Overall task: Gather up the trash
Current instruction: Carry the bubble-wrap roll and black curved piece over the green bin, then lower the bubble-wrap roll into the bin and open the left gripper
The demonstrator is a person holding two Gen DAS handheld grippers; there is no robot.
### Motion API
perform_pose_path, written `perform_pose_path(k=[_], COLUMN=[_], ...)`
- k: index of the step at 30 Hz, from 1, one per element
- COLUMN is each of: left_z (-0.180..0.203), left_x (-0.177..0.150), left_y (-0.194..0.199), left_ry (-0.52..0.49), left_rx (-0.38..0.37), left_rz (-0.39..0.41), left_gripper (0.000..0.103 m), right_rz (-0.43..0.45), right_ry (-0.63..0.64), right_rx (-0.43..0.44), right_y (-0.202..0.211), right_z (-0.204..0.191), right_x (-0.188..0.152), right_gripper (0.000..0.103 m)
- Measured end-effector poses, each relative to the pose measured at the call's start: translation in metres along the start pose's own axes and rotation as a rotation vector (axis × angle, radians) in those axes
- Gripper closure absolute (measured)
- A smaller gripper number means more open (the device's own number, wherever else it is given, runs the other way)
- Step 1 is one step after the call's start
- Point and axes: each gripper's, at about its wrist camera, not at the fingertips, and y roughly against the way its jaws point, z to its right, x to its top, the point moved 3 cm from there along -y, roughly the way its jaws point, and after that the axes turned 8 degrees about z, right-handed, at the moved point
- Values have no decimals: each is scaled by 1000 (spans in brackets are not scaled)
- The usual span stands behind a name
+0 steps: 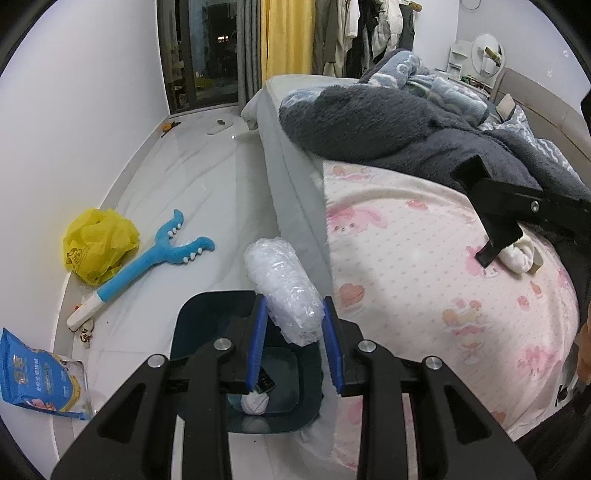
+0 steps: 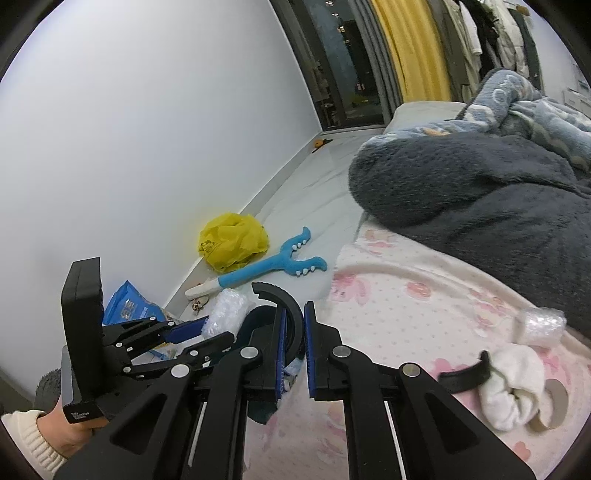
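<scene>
Bubble wrap (image 1: 284, 291) over bin (image 1: 207, 306)

This is a bedroom in someone's home. A bed (image 1: 291, 155) fills the right side, its mattress covered by a pink cartoon-print blanket (image 1: 424, 266), a dark fleece blanket (image 1: 388, 125) and a blue patterned quilt (image 1: 417, 74). Clothes (image 1: 343, 29) hang along the far wall beside a yellow curtain (image 1: 284, 33) and a dark glass door (image 1: 207, 51). A round mirror (image 1: 487, 55) stands by the headboard. On the pale tiled floor (image 1: 207, 177) lie a blue plush toy (image 1: 147, 258) and a yellow plastic bag (image 1: 98, 245).
</scene>
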Motion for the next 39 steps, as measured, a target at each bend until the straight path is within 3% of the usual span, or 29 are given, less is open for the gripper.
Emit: perform_pose_path(k=[11,27,39], left_z=[-29,-89,-108], left_x=[-19,-68,-99], left_y=[-8,-48,-76], left_ry=[27,178,207], left_rx=[13,28,-1], left_rz=[-51,-202,-327], left_gripper=[71,71,69], right_rz=[-28,-123,-195], right_ry=[19,36,46], right_rx=[36,67,83], right_y=[-29,-81,-124], right_z=[-24,-50,-70], right_x=[0,-22,-40], right_gripper=[94,94,94])
